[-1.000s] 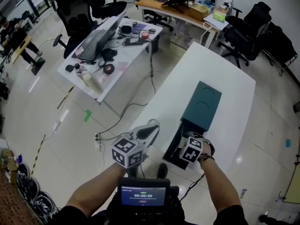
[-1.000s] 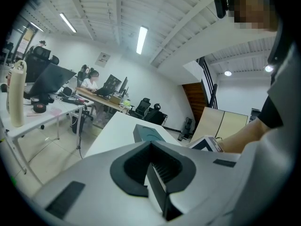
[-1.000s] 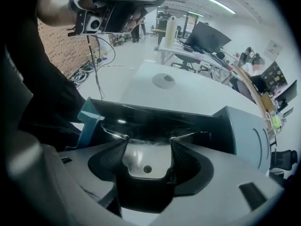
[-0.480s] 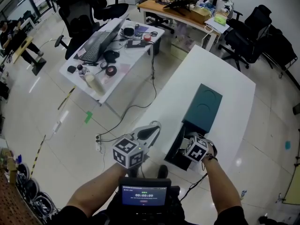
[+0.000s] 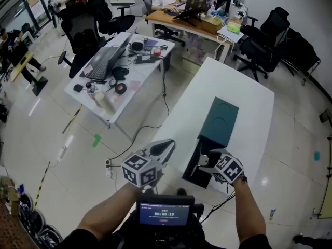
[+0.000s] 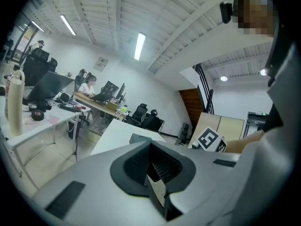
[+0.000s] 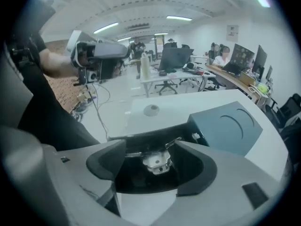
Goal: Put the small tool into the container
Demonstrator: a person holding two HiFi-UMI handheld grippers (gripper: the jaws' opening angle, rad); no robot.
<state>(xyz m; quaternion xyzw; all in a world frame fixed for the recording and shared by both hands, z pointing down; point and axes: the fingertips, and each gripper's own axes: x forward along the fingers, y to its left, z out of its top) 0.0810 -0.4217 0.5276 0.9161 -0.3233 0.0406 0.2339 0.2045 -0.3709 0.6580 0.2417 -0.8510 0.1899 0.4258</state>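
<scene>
A small shiny metal tool [image 7: 157,161] lies inside the black open container [image 7: 134,175] at the near end of the teal box [image 7: 225,126]. My right gripper [image 7: 151,149] hangs just above it, jaws wide open, pads clear of the tool. From the head view, the right gripper [image 5: 207,161] sits over the black container [image 5: 197,165] at the white table's near edge, in front of the teal box [image 5: 220,121]. My left gripper [image 5: 163,148] is held off the table to the left, and its jaws [image 6: 151,145] meet with nothing between them.
The white table [image 5: 238,87] stretches away behind the teal box, with a small round grey disc [image 7: 151,109] on it. A cluttered desk with a laptop [image 5: 109,56] stands to the left, office chairs [image 5: 259,40] at the back. A cable runs over the floor [image 5: 150,118].
The right gripper has drawn back a little toward the table's near right, away from the black container. The left gripper has hardly moved.
</scene>
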